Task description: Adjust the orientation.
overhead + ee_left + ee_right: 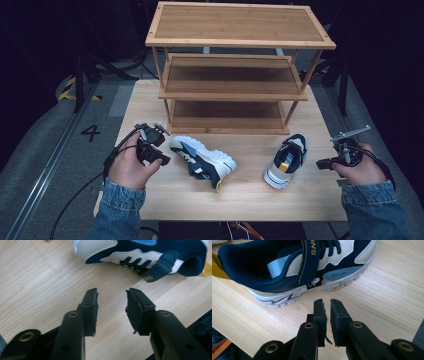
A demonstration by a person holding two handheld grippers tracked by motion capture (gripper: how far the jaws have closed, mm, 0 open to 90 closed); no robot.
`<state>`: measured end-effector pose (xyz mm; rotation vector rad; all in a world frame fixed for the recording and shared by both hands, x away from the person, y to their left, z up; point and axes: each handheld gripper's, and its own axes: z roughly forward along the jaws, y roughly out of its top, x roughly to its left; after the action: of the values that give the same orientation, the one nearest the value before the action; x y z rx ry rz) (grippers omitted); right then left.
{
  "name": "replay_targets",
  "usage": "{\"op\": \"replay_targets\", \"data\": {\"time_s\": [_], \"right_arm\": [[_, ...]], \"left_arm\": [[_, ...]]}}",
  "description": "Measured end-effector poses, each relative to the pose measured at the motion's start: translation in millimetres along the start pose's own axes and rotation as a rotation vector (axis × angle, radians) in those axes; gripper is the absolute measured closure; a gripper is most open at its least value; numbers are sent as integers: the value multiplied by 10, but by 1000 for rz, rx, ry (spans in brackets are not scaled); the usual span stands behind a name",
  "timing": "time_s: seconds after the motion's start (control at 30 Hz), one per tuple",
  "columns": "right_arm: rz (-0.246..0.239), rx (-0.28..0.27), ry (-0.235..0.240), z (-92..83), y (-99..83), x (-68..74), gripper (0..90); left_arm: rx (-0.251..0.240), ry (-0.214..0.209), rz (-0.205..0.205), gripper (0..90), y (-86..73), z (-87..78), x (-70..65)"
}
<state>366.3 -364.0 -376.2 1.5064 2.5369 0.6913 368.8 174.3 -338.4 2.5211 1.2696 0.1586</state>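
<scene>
Risk: right gripper (326,304), jaws nearly clenched and empty, would nudge the centre-frame right shoe (297,267) aside; left gripper (112,298) released, empty beside the left shoe (140,257).

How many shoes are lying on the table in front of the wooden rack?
2. The left shoe lies on its side near the left hand-held gripper; the right shoe stands upright near the right hand-held gripper.

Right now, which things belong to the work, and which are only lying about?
Work: left shoe, right shoe, rack, left gripper open, right gripper nearly shut, empty.
Lying about: cables, floor mark "4".
</scene>
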Motion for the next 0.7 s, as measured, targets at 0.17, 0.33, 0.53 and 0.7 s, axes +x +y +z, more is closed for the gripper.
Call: {"op": "replay_targets", "data": {"time_s": [0.17, 0.33, 0.53, 0.7], "right_arm": [[24, -9, 5, -17, -56, -16, 835], [39, -20, 7, -61, -136, -37, 835], [55, -29, -4, -97, -262, -54, 832], [60, -34, -5, -80, -354, -35, 829]], "left_arm": [[-26, -42, 43, 834, 79, -17, -102], [-111, -100, 85, 900, 241, 63, -247], [-78, -106, 136, 900, 453, 177, -406], [-68, -115, 161, 900, 600, 256, -496]]}}
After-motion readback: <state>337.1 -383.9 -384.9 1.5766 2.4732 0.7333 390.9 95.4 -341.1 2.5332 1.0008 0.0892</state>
